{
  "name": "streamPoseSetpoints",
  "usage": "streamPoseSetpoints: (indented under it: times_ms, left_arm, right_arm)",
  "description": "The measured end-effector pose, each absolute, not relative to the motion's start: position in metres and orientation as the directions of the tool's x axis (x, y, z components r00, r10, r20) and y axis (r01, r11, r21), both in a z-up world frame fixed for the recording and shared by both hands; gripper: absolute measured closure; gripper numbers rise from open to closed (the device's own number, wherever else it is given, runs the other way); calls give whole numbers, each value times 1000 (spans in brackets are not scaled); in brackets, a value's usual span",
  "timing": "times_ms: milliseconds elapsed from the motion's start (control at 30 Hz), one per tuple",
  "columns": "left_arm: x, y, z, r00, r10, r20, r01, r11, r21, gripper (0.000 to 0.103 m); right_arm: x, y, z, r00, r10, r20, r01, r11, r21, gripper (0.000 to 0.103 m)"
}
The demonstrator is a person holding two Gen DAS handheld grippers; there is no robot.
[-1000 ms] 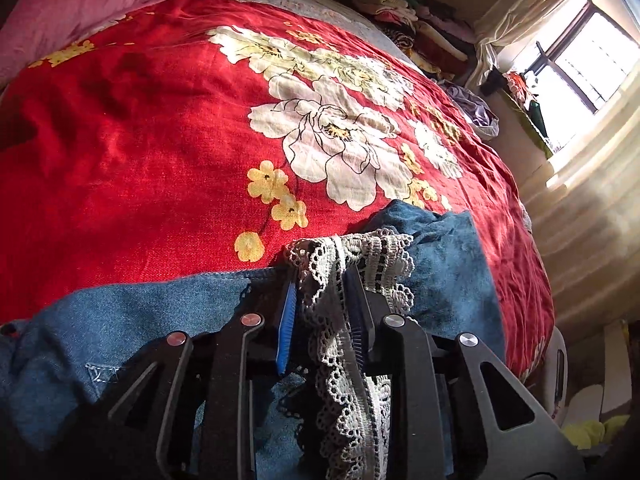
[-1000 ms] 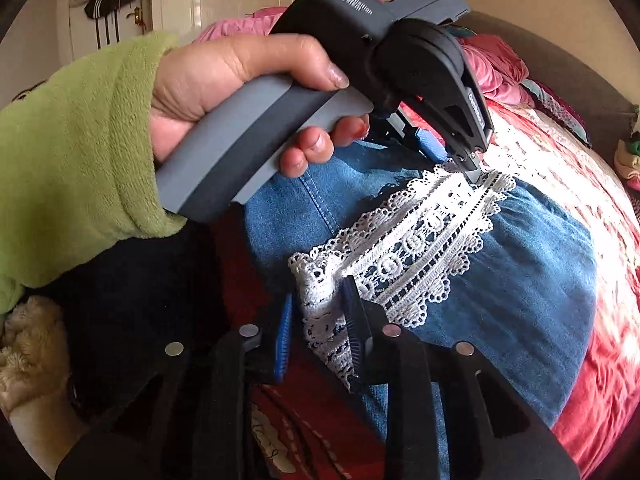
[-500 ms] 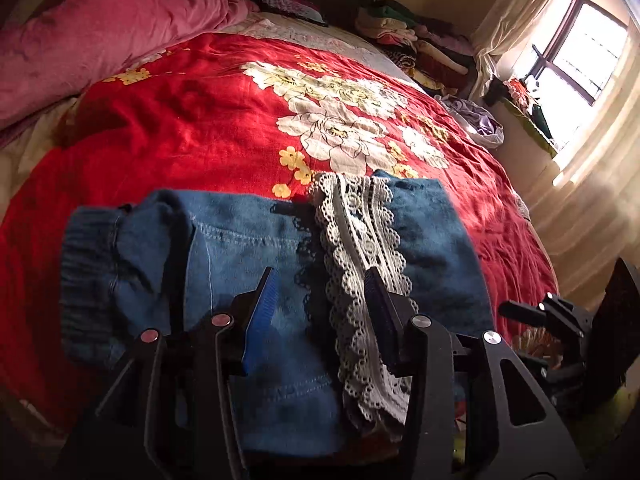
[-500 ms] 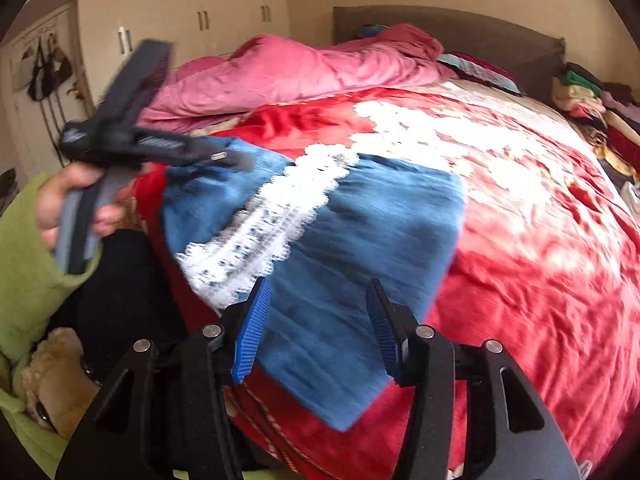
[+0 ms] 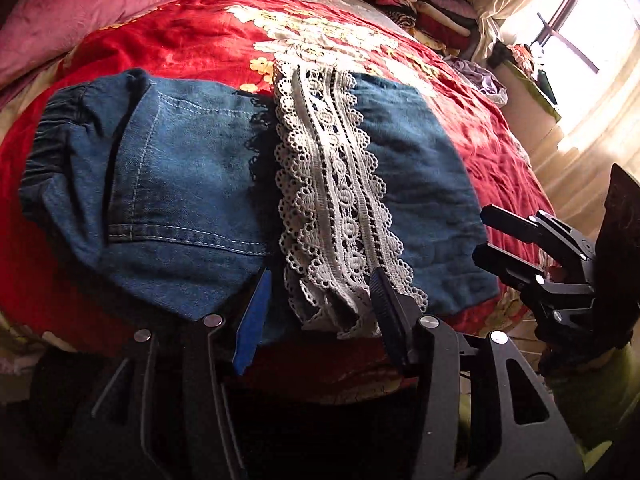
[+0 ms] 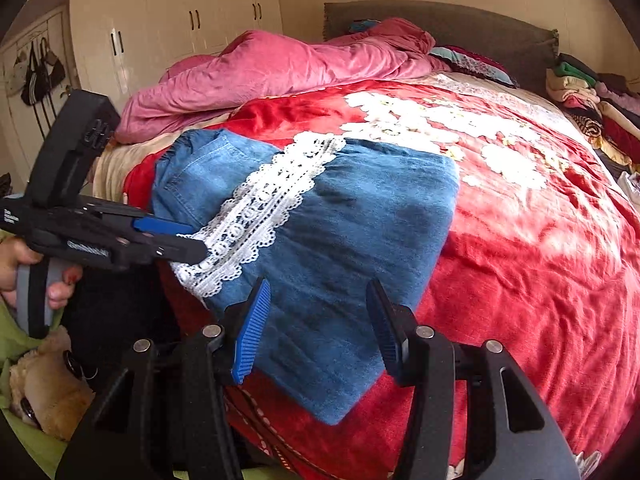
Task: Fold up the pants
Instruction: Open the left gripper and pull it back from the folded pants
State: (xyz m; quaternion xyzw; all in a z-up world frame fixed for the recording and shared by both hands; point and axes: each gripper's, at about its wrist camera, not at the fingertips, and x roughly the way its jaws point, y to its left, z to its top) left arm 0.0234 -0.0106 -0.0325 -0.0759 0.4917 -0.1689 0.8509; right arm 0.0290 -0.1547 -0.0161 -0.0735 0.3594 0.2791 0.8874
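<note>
1. Left wrist view: the pants [image 5: 192, 184], blue denim with a white lace band [image 5: 332, 184], lie folded into a compact bundle near the front edge of the red floral bedspread [image 5: 168, 40]. The elastic waistband sits at the left end, and the lace band runs over the top of the bundle with its near end drooping over the edge. The left gripper [image 5: 320, 312] hovers just in front of that drooping end, jaws wide apart and holding nothing. The right gripper [image 5: 508, 240] shows at the right edge, clear of the denim.

2. Right wrist view: the same bundle lies with one denim corner hanging off the bed edge, directly ahead of the right gripper [image 6: 316, 328], whose jaws are spread wide and empty. The left gripper [image 6: 176, 240] appears at the left, its tips just beside the lace, gripping no cloth as far as this angle shows.

3. Progress, as a judgement: the main folds look done, since the legs are doubled over the seat and nothing is held. What remains is probably tidying: tucking in the dangling lace end and the overhanging corner.
</note>
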Motion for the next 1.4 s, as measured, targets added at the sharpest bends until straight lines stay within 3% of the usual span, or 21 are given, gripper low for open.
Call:
streamPoseSetpoints:
  times_ms: [33, 167, 267, 367, 767, 967, 1100, 1400]
  left_arm:
    - [24, -15, -36, 457, -346, -819, 225, 936, -270, 82]
    - [20, -12, -35, 465, -324, -824, 237, 942, -236, 87]
    - [16, -7, -32, 475, -312, -823, 234, 946, -224, 88]
    - [18, -7, -37, 468, -316, -825, 235, 945, -229, 86]
    - [13, -7, -28, 492, -325, -808, 246, 942, -229, 83]
    - [7, -4, -14, 526, -313, -790, 242, 946, -214, 78]
    - [4, -1, -8, 543, -310, -780, 235, 948, -214, 69]
    - [-3, 10, 7, 587, -280, -759, 200, 959, -199, 45]
  right_arm:
    - [28, -152, -16, 582, 446, -680, -554, 829, 70, 54]
    - [31, -144, -27, 579, 388, -717, -551, 834, 6, 54]
    - [34, -151, -40, 548, 321, -772, -528, 849, -21, 54]
    - [34, -164, -45, 533, 349, -771, -504, 862, 41, 54]
    - [31, -164, -39, 546, 355, -759, -490, 870, 54, 52]
    - [28, -167, -20, 573, 378, -728, -484, 872, 72, 44]
    - [27, -167, -9, 598, 378, -707, -475, 878, 68, 31]
    - [26, -165, 7, 623, 373, -688, -469, 882, 54, 31]
